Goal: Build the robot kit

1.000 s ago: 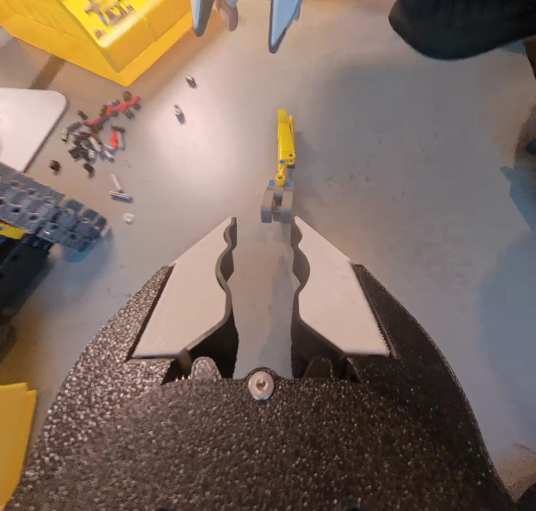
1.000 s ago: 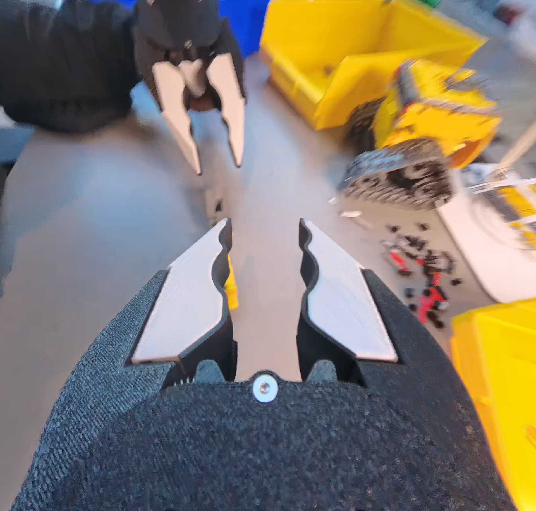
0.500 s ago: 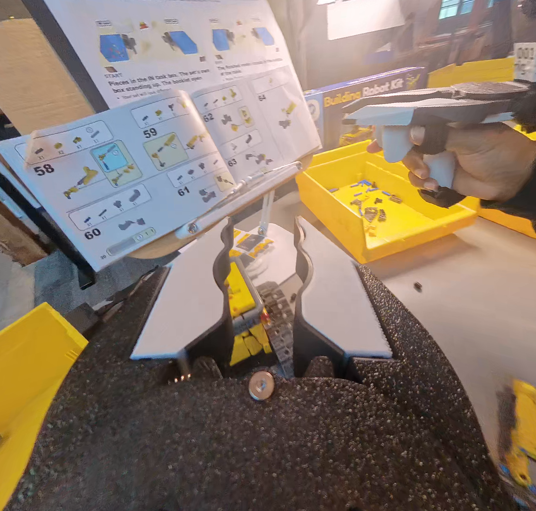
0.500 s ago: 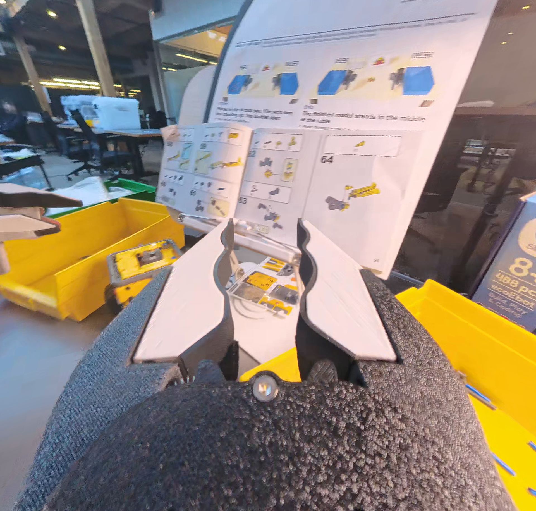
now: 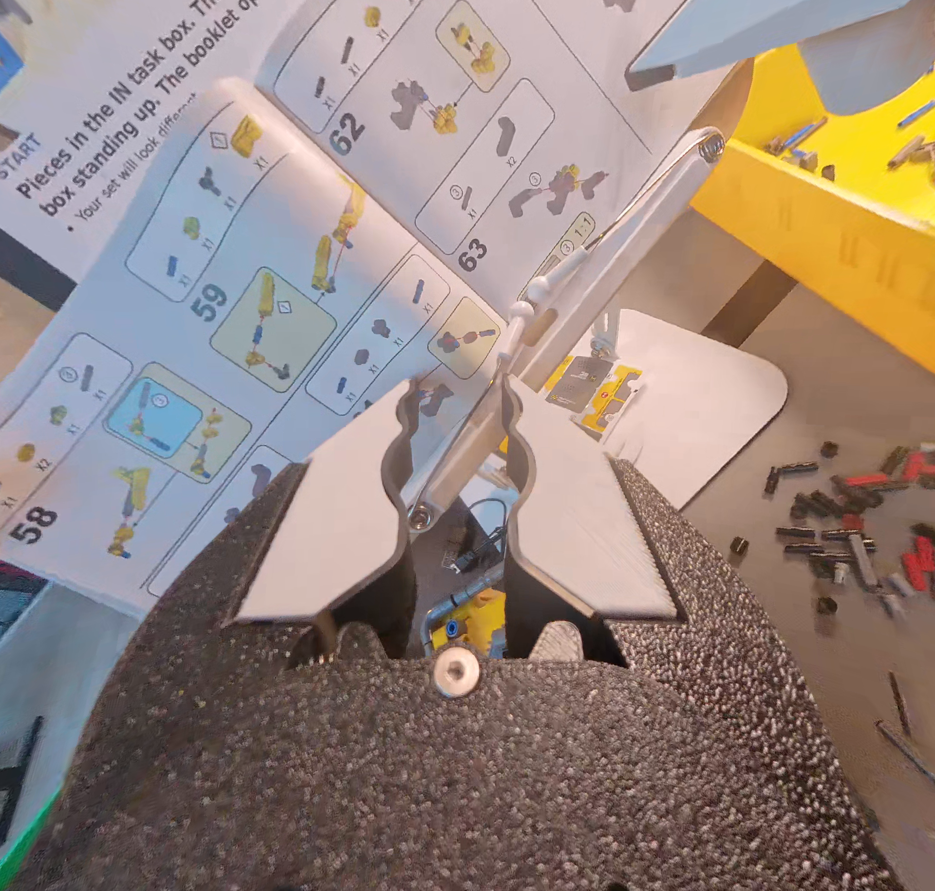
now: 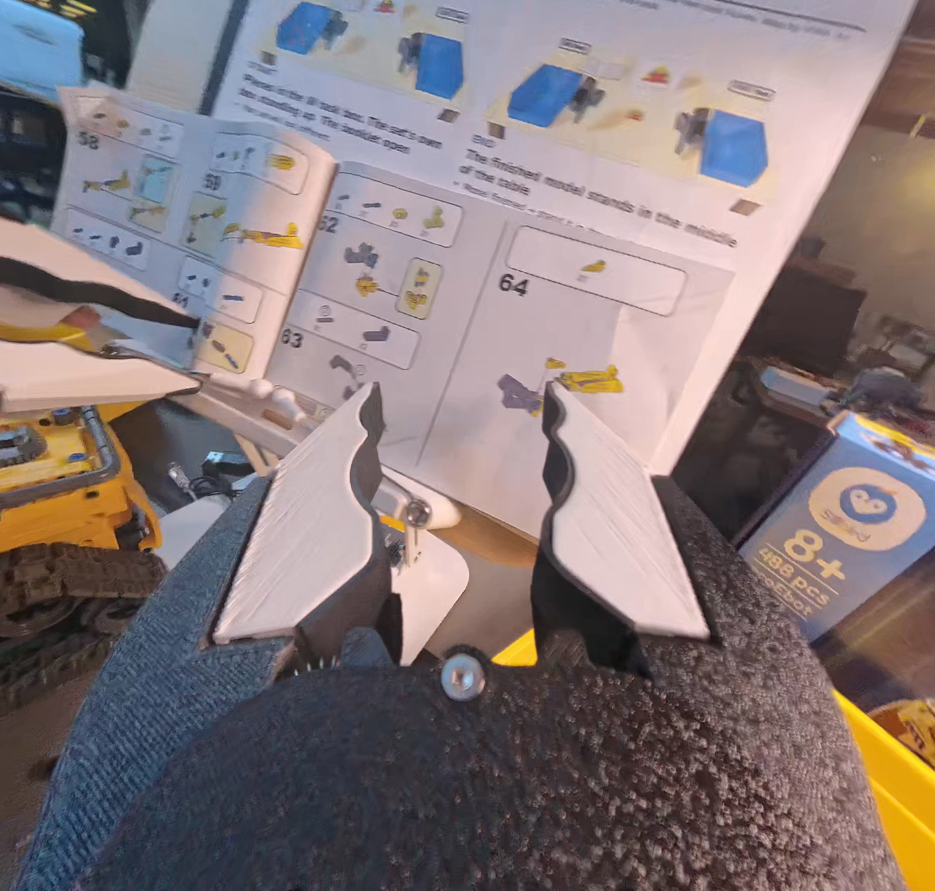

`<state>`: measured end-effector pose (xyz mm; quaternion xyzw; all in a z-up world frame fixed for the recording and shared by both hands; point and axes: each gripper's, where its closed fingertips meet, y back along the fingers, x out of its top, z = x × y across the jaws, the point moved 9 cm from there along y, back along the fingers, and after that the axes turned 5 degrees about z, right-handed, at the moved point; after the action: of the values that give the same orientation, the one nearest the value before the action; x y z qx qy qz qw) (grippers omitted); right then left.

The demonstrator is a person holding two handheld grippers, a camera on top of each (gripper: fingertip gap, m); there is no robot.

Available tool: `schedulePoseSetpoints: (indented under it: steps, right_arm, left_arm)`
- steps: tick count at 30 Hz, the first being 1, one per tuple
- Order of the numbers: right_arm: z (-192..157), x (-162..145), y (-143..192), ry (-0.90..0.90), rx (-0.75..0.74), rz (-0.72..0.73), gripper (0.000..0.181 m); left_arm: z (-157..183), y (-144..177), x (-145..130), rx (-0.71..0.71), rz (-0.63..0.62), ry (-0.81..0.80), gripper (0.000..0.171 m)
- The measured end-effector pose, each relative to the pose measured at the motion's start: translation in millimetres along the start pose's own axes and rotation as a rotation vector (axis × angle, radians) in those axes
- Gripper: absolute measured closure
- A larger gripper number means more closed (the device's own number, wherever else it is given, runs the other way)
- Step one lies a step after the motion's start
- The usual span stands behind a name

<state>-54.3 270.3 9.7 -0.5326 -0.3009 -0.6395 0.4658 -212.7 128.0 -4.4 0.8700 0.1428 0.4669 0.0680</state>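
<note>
Here, gaping empty: left claw (image 5: pixel 458 391), straddling the silver page-holder bar (image 5: pixel 597 300) of the booklet stand. Gaping wider and also empty: right claw (image 6: pixel 460 396), facing the open instruction booklet (image 6: pixel 405 270) just ahead. Lying right of the left claw on the counter (image 5: pixel 835 386): loose black and red pieces (image 5: pixel 860 512).

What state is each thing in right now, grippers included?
Left gripper: open, fingers astride the stand's metal bar, grip not confirmed.
Right gripper: open, empty, near the booklet.
Booklet: open, propped upright on the stand.
Instruction sheet: upright behind the booklet.
Yellow bin: uncovered, small parts inside.
Blue box: standing, flaps not visible.
Tracked yellow model: partly built.
</note>
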Motion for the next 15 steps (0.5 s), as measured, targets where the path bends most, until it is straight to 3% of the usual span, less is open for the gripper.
schedulePoseSetpoints:
  steps: [3,5,7,15]
  right_arm:
    - [-27,-1,-3,0.145,0.141,-0.052,0.127]
    - [-46,-7,-9,0.25,0.279,-0.147,0.139]
    - [-55,-10,-15,0.339,0.314,-0.191,0.154]
    - [-45,3,-41,0.179,0.612,-0.442,0.169]
  left_arm:
    - [-2,4,-2,0.003,-0.005,-0.055,0.144]
    - [-3,7,-4,-0.005,0.003,-0.056,0.155]
    - [-1,11,-4,-0.006,0.009,-0.091,0.166]
    - [-1,10,-5,-0.127,-0.011,-0.167,0.171]
